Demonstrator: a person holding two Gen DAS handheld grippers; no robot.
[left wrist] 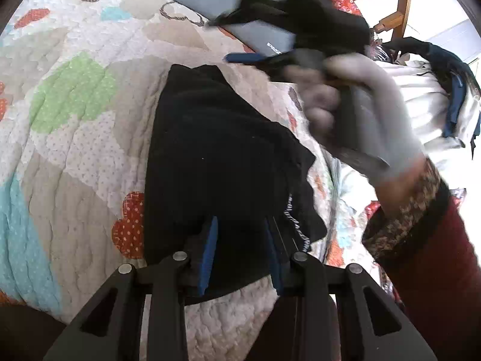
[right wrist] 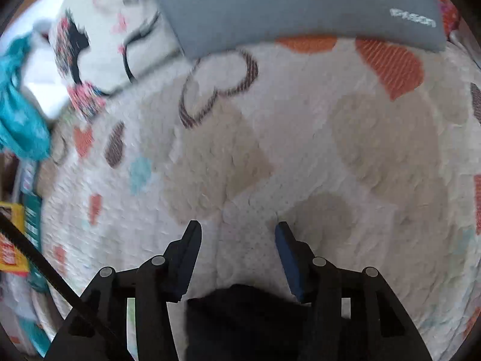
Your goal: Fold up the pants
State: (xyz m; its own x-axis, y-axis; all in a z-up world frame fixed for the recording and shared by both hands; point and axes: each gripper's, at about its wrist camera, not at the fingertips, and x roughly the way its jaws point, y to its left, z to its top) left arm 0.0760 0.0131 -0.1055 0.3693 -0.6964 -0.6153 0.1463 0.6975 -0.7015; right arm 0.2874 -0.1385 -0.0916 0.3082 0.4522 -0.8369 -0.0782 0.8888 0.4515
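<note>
The black pants (left wrist: pixel 222 162) lie bunched on the quilted bed (left wrist: pixel 75 138), where the left gripper (left wrist: pixel 240 255) sets narrowed jaws on their near edge, seemingly pinning it, while only the right wrist view shows the right gripper (right wrist: pixel 237 234) with jaws apart, empty over bare quilt.

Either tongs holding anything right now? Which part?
Left tongs sit over the near edge of the black pants; a firm grip cannot be told. Right tongs are open and hold nothing.

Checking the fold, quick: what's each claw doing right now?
Left claw: pants between its fingers, grip cannot be told.
Right claw: open, holding nothing.
</note>
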